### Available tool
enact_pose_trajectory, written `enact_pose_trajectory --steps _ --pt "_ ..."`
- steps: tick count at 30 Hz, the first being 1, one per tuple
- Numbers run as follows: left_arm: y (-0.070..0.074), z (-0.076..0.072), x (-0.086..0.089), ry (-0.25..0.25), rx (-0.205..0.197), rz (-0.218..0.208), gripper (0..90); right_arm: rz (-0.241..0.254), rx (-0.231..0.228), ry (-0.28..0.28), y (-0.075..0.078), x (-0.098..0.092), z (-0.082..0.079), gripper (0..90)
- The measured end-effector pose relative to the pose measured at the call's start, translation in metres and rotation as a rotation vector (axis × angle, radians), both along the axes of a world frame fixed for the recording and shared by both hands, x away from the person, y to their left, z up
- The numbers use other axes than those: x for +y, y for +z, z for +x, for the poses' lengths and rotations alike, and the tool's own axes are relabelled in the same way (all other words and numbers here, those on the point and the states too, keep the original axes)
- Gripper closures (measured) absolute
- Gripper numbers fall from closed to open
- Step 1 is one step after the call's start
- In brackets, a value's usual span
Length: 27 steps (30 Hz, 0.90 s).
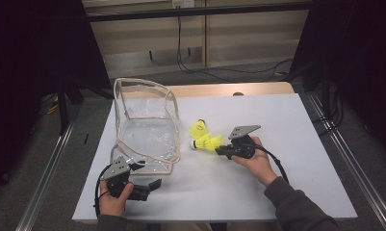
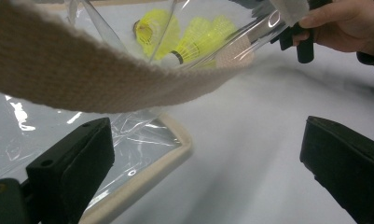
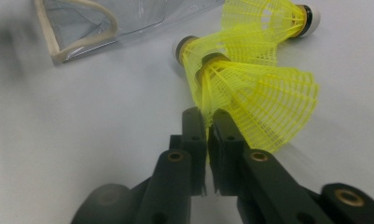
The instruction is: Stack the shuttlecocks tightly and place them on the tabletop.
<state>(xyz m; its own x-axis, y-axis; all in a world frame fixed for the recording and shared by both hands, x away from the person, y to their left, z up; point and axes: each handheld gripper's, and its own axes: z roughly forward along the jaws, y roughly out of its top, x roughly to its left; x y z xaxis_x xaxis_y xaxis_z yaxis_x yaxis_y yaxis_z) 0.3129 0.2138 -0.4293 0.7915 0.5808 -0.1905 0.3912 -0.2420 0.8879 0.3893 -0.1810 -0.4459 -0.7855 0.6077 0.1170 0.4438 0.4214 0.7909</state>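
- Yellow shuttlecock (image 3: 250, 88) pinched by its skirt in the right tool (image 3: 208, 122), mid-surface, beside the clear bag (image 1: 145, 127).
- Left tool (image 1: 149, 185) gapes empty near the front-left corner.
- Next, probably: carry it into the bag's mouth.

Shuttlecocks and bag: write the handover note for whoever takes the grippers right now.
Right gripper: shut on the skirt edge of the nearest shuttlecock, low over the table, right of the bag.
Left gripper: open, holding nothing, at the near corner of the clear bag; the bag's strap hangs just ahead of its jaws.
Things: yellow shuttlecocks in a cluster, another lying behind the gripped one. Bag stands open, nothing seen inside.
Done: one shuttlecock gripped.
Left: probably carry it into the bag, then the others; the left gripper may need to steady the bag.
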Motion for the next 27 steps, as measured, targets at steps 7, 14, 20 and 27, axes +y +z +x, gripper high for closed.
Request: enact_pose_trajectory --steps 7,14,20,27 --pt "-0.0002 0.0002 -0.0002 -0.001 0.003 -0.001 2.9 0.016 -0.017 0.01 0.0025 0.0012 -0.0007 89.3" --pt "0.0 0.0002 -0.0003 -0.001 0.002 0.001 2.9 0.03 -0.022 0.005 0.0019 0.0027 -0.0008 89.0" --pt "-0.0001 0.0003 -0.0004 -0.002 0.002 0.001 2.9 0.03 -0.013 0.003 0.0006 0.0048 -0.0018 87.6" --pt "0.0 0.0003 -0.0006 -0.002 0.001 0.003 2.9 0.028 -0.002 0.006 0.0 0.0063 -0.0038 85.4"
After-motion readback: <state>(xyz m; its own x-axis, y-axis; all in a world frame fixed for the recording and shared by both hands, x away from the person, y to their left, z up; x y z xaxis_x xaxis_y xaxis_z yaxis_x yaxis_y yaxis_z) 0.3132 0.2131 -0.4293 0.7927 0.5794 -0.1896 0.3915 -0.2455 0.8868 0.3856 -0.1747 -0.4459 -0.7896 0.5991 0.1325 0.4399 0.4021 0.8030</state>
